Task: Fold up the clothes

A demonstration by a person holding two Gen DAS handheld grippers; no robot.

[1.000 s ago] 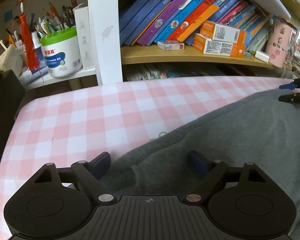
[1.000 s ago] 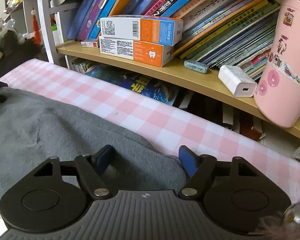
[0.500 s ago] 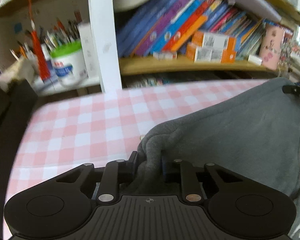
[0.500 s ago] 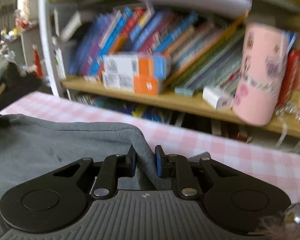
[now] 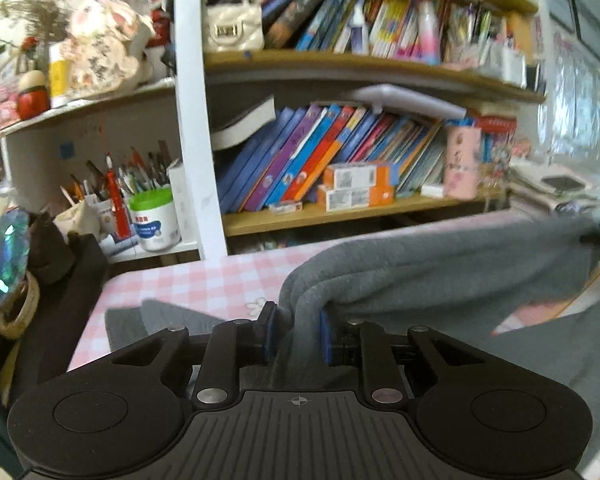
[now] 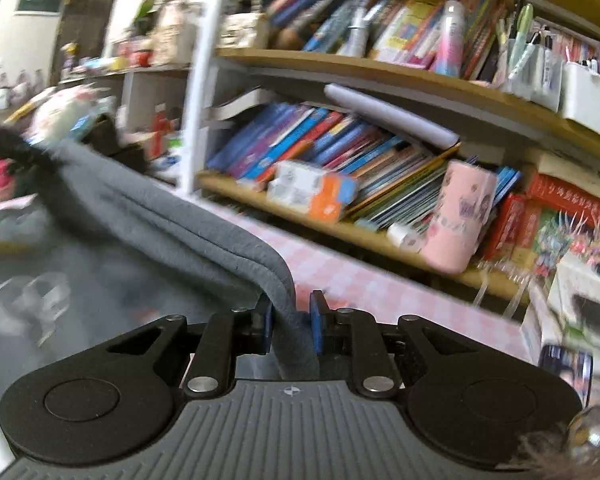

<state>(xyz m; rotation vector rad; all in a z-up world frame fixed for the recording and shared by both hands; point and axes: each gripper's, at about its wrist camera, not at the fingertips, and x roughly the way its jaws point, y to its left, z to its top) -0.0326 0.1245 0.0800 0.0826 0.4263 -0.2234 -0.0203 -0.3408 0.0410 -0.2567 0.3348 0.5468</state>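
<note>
Room: a crowded bookshelf (image 5: 340, 208) is seen behind a table covered with a pink checked cloth (image 5: 188, 284)
Shelf contents: slanted books (image 5: 300, 160), orange and white boxes (image 5: 356, 190) and a pink cup (image 5: 460, 162) are stored on the lower board
Left of the shelf: a white post (image 5: 196, 120), a green-lidded jar (image 5: 154, 220) and a pot of pens (image 5: 112, 192) are seen
Garment: a grey garment (image 5: 440, 272) is held raised above the checked cloth, its edge stretched between the two grippers, the rest draped below
Left gripper (image 5: 296, 332): closed on a bunched corner of the garment, having just been closing
Right gripper (image 6: 292, 324): clamped on the thick hem, having just been closing
In the way: much of the table is hidden by the lifted fabric
Print: a pale printed mark (image 6: 28, 300) is seen blurred on the garment's lower part
</note>
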